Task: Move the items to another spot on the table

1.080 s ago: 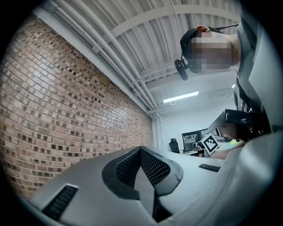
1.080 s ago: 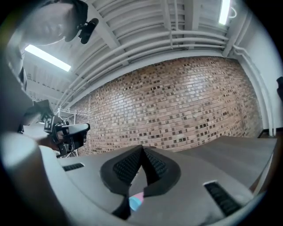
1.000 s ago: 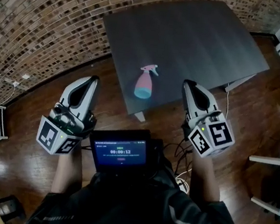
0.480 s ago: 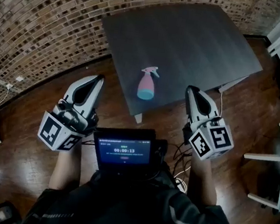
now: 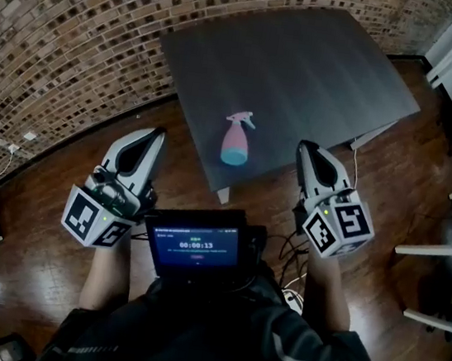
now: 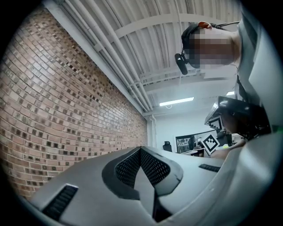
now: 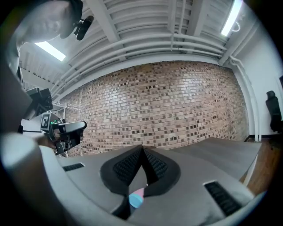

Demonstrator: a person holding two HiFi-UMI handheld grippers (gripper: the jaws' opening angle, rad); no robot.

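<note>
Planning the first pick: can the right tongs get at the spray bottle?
Probably yes: the spray bottle stands alone near the table edge, nothing between it and the right tongs, which are shut now.

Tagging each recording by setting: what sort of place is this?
Probably a loft-style office or lab: a bare brick wall, exposed ceiling pipes with strip lights, and computer monitors at the far end.
</note>
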